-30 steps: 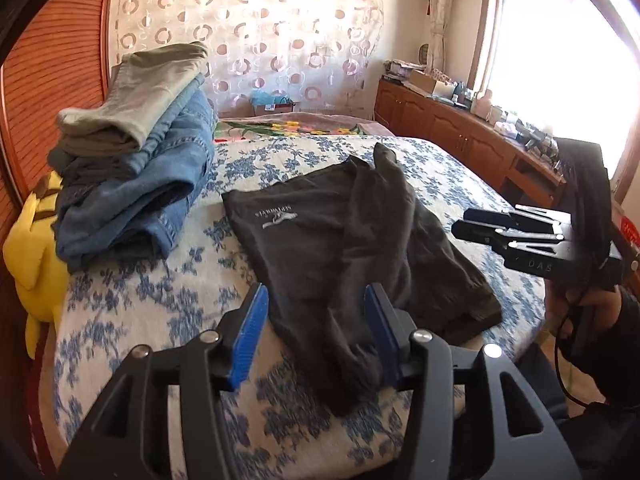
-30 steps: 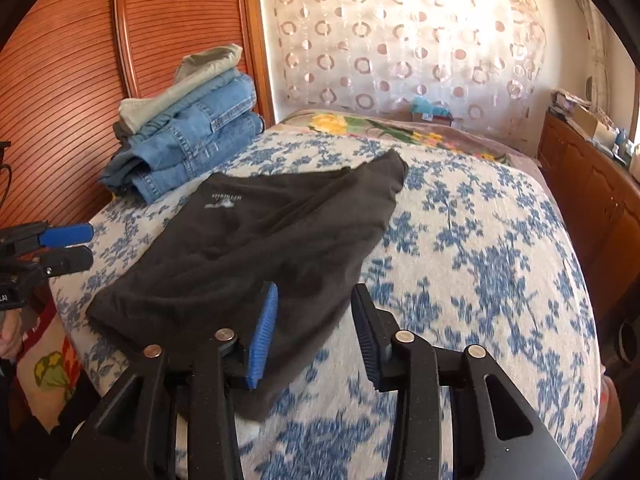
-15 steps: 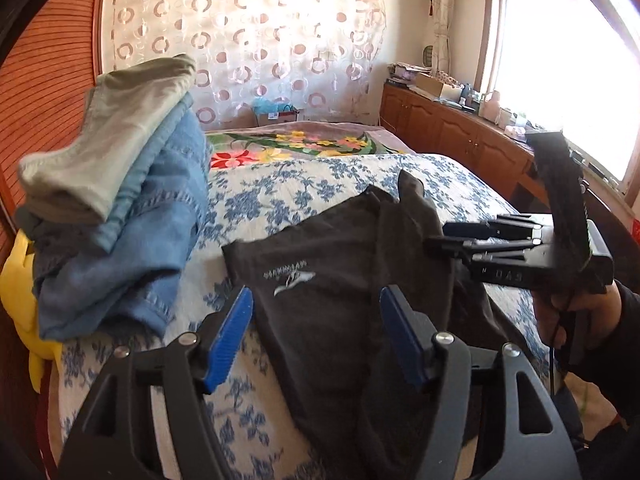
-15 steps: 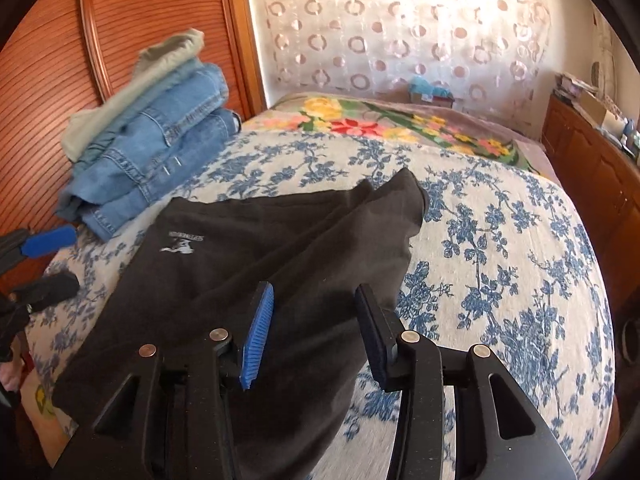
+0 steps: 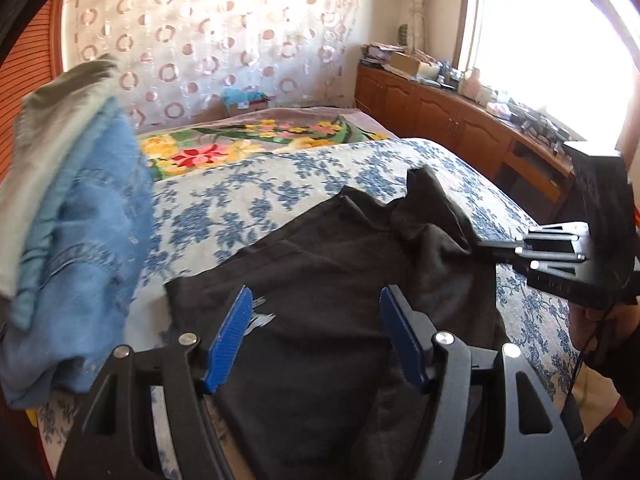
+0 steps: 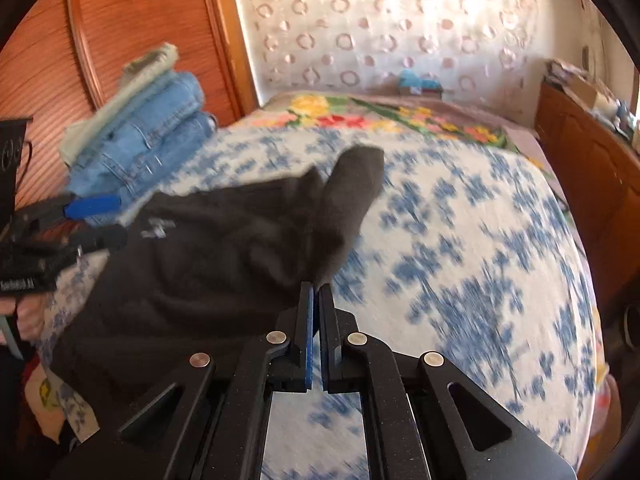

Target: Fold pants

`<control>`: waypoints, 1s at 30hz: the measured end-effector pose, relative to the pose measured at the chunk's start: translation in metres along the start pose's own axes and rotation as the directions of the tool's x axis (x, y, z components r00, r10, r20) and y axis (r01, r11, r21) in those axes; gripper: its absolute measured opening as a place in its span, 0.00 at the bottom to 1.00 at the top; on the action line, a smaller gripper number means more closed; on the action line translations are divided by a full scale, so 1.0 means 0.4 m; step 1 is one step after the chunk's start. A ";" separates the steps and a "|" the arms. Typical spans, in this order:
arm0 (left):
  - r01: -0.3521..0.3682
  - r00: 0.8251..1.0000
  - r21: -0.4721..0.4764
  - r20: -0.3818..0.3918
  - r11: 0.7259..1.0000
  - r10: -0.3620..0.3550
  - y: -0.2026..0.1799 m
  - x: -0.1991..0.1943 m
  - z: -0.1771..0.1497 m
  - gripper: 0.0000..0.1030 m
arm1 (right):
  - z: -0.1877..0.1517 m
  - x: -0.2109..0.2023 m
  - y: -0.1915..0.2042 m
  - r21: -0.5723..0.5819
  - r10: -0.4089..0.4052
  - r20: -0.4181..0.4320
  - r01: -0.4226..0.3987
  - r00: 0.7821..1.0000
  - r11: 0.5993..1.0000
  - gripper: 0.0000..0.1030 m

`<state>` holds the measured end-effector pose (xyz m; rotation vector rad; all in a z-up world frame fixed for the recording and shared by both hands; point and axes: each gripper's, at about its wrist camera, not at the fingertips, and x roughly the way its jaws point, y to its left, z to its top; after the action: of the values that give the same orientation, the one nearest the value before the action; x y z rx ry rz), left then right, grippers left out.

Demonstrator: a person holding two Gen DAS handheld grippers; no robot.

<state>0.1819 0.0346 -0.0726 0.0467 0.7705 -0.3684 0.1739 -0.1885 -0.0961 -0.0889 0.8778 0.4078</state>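
Stack of folded clothes (image 5: 76,216): left side of the left wrist view, blurred; blue denim under a pale green piece, resting on the bed just beside the black pants.
Bedspread (image 5: 248,196): white with blue flowers, filling the middle of both views; a bright floral blanket (image 5: 248,142) lies beyond it toward the patterned curtain.
Black pants (image 5: 320,280): spread over the near part of the bed, centre of the left wrist view, a small white logo showing near the lower left; the far edge is rumpled upward at centre right.
Left gripper (image 5: 316,332): bottom centre of its own view, low over the pants, blue-padded jaws spread wide with only fabric seen between them; whether they touch the cloth cannot be told.
Right gripper (image 6: 317,292): bottom centre of its own view, jaws pinched nearly together on the right-hand edge of the pants, cloth lifting from the tips.
Wooden cabinets (image 5: 448,120): upper right, under the bright window.
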 end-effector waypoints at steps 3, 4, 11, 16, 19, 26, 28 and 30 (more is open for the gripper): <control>0.019 1.000 0.029 -0.025 0.999 -0.018 -0.017 0.034 0.022 0.64 | -0.018 0.012 -0.019 0.015 -0.017 -0.045 0.018 0.999 1.000 0.01; 0.030 0.999 0.037 -0.035 0.999 -0.028 -0.022 0.049 0.032 0.64 | -0.021 0.014 -0.022 0.021 -0.011 -0.046 0.012 0.999 1.000 0.01; 0.147 0.984 0.051 -0.106 0.988 -0.141 -0.080 0.124 0.079 0.56 | -0.016 0.005 -0.042 0.054 -0.004 -0.036 0.006 0.999 0.999 0.21; 0.199 0.969 0.073 -0.163 0.977 -0.185 -0.129 0.143 0.065 0.54 | -0.021 -0.014 -0.078 0.085 -0.005 -0.014 0.006 1.000 0.996 0.22; 0.212 0.963 0.086 -0.187 0.973 -0.193 -0.154 0.146 0.047 0.41 | -0.020 -0.032 -0.088 0.079 -0.026 0.008 0.025 1.000 0.997 0.22; 0.197 0.970 0.109 -0.166 0.974 -0.177 -0.174 0.111 0.044 0.01 | -0.015 -0.043 -0.095 0.077 -0.023 0.034 0.021 0.999 0.997 0.22; 0.150 0.986 0.105 -0.095 0.983 -0.140 -0.152 0.053 0.066 0.00 | -0.014 -0.041 -0.092 0.074 -0.016 0.033 0.014 0.999 0.997 0.22; 0.096 0.995 0.087 -0.011 0.992 -0.095 -0.116 -0.025 0.095 0.00 | -0.005 -0.038 -0.080 0.062 -0.009 0.035 0.007 0.999 0.998 0.22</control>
<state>0.1850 -0.0123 -0.0342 0.0930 0.7646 -0.4930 0.1760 -0.2233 -0.0888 -0.0286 0.8541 0.3735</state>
